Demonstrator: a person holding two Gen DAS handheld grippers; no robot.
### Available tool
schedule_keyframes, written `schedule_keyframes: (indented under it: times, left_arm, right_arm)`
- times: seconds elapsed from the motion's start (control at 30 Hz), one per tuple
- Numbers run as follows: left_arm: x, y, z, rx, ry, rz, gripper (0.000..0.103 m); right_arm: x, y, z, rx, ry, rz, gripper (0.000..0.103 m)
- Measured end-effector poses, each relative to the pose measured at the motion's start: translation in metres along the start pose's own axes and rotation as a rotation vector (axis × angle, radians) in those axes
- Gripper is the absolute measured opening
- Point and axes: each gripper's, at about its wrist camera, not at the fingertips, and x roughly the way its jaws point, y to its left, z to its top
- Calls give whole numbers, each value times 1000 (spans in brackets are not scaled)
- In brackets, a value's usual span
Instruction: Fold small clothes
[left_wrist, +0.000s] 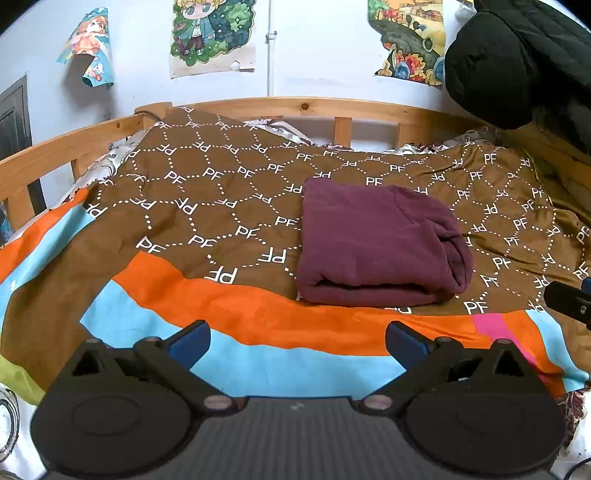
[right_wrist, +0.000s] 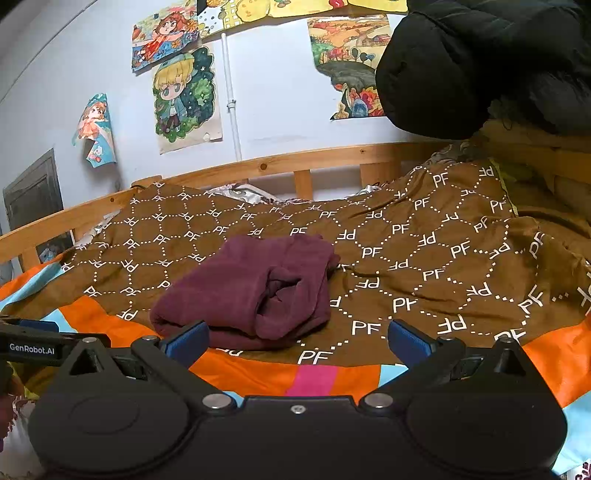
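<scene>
A maroon garment (left_wrist: 376, 240) lies folded into a compact bundle on the brown patterned bedspread (left_wrist: 207, 206). In the right wrist view the garment (right_wrist: 255, 291) sits just beyond my left fingertip. My left gripper (left_wrist: 297, 341) is open and empty, held back from the bundle over the orange and blue stripes. My right gripper (right_wrist: 298, 341) is open and empty, to the right of the bundle's near edge. The right gripper's tip also shows at the right edge of the left wrist view (left_wrist: 569, 302), and the left gripper shows at the left edge of the right wrist view (right_wrist: 33, 343).
A wooden bed rail (left_wrist: 295, 107) runs along the far side, with a wall of posters (left_wrist: 212, 33) behind. A black padded jacket (left_wrist: 517, 62) hangs at the upper right; it also shows in the right wrist view (right_wrist: 480, 62). The bedspread is wrinkled at the right.
</scene>
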Motion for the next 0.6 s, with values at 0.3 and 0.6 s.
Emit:
schedule_keyframes:
  times: [0.3,0.6]
  left_arm:
    - [1,0,0,-12,10,-6,103]
    - [0,1,0,-18,10,-8,103]
  right_arm:
    - [-2,0,1,1,-6,3,102]
    - [-2,0,2,4,-6,6,102]
